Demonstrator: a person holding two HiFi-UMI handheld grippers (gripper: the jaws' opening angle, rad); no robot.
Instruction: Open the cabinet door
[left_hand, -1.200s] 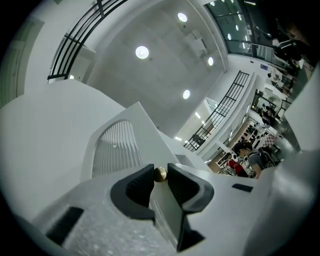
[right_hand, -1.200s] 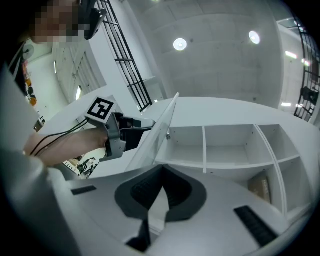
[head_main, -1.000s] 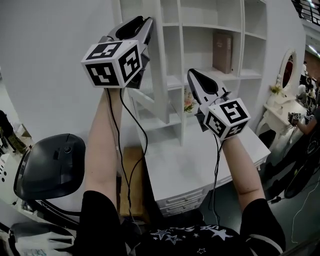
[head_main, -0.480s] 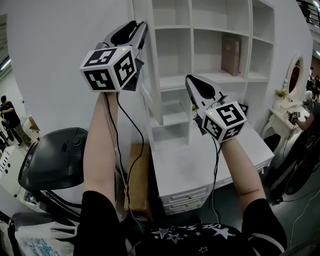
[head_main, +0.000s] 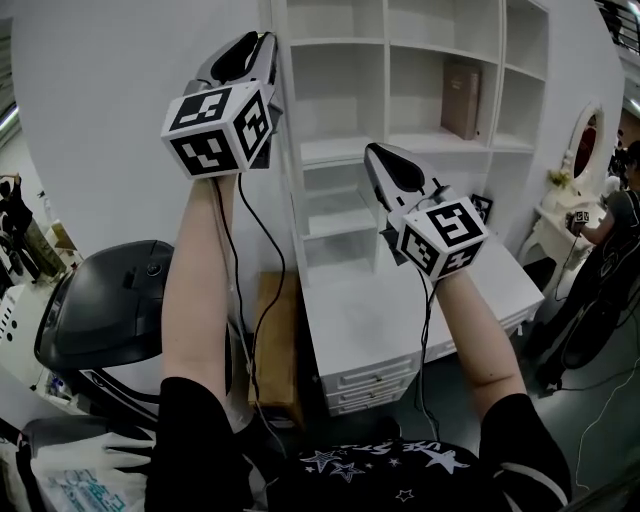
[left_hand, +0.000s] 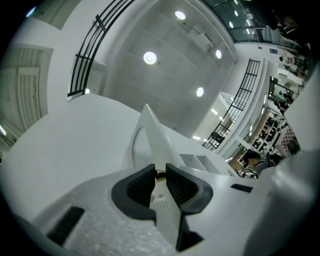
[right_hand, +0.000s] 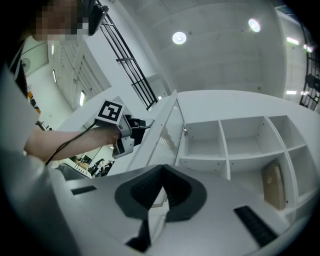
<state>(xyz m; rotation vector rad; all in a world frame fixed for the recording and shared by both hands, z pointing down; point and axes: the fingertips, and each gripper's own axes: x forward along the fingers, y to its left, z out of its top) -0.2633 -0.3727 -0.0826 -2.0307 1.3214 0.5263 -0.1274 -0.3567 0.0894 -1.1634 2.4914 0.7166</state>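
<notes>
The white cabinet door (head_main: 291, 185) stands swung open, edge-on to me, at the left side of the white shelf cabinet (head_main: 420, 140). My left gripper (head_main: 262, 38) is raised at the door's upper edge. In the left gripper view the door (left_hand: 150, 135) runs between the pads, with a small brass knob (left_hand: 160, 174) between them; the jaws (left_hand: 160, 170) are closing and press on it. My right gripper (head_main: 372, 150) is shut and holds nothing, just in front of the open shelves. The right gripper view shows its shut jaws (right_hand: 163, 166), the door (right_hand: 167, 135) and the left gripper (right_hand: 141, 123) on the door's edge.
A brown book (head_main: 461, 98) leans in an upper shelf. Below the cabinet is a white desk (head_main: 380, 310) with drawers. A dark rounded chair (head_main: 100, 315) and a wooden board (head_main: 275, 340) are at the left. A vanity mirror (head_main: 585, 140) and a person (head_main: 620, 215) are at the far right.
The door has swung further open, toward the left, with my left gripper on its edge. My right gripper has drifted a little left and down.
</notes>
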